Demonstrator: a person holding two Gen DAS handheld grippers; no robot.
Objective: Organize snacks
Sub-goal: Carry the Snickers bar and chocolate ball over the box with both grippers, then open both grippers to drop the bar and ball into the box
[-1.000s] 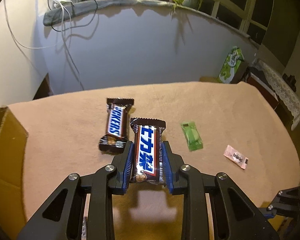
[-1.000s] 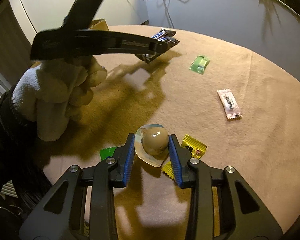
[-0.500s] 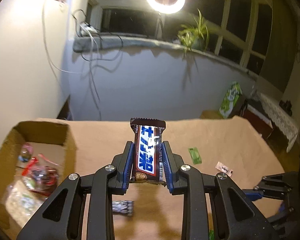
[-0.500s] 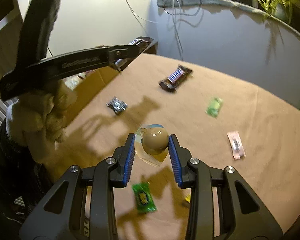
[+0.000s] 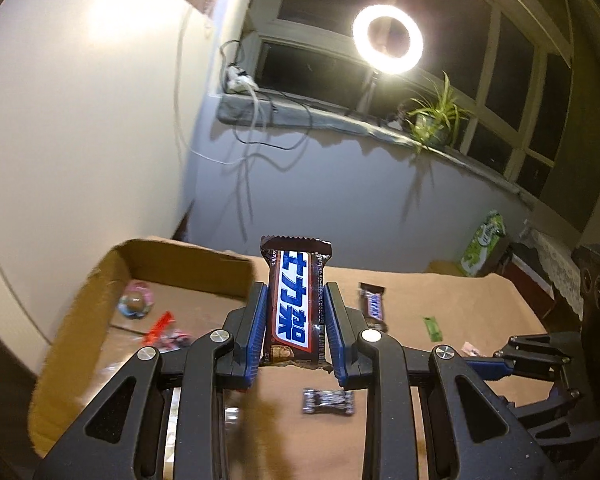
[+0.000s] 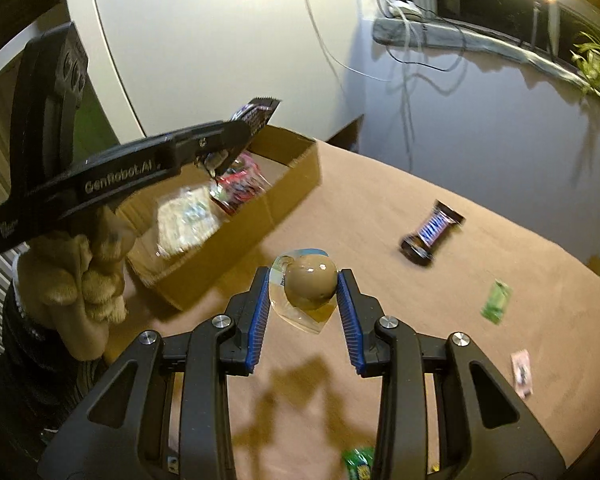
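My left gripper [image 5: 294, 300] is shut on a brown Snickers bar [image 5: 294, 304] with blue lettering, held upright in the air to the right of the cardboard box [image 5: 172, 258]. In the right wrist view the same gripper [image 6: 242, 138] hangs over the box [image 6: 268, 208] with the bar's end [image 6: 256, 112] sticking out. My right gripper [image 6: 304, 286] is shut on a tan ball-shaped snack [image 6: 310, 284] in a clear wrapper, held above the table near the box's corner. The box holds several wrapped snacks [image 6: 236, 188].
On the tan tablecloth [image 6: 460, 320] lie a second Snickers bar [image 6: 432, 234], a green packet [image 6: 496, 300], a pink packet [image 6: 522, 374], another green packet [image 6: 358, 462] and a dark wrapped candy [image 5: 328, 400]. A gloved hand [image 6: 84, 280] grips the left tool. A wall and windowsill stand behind.
Both grippers have risen and swung left toward the cardboard box, each keeping its snack. The box has come into full view, and the left gripper now hangs over it.
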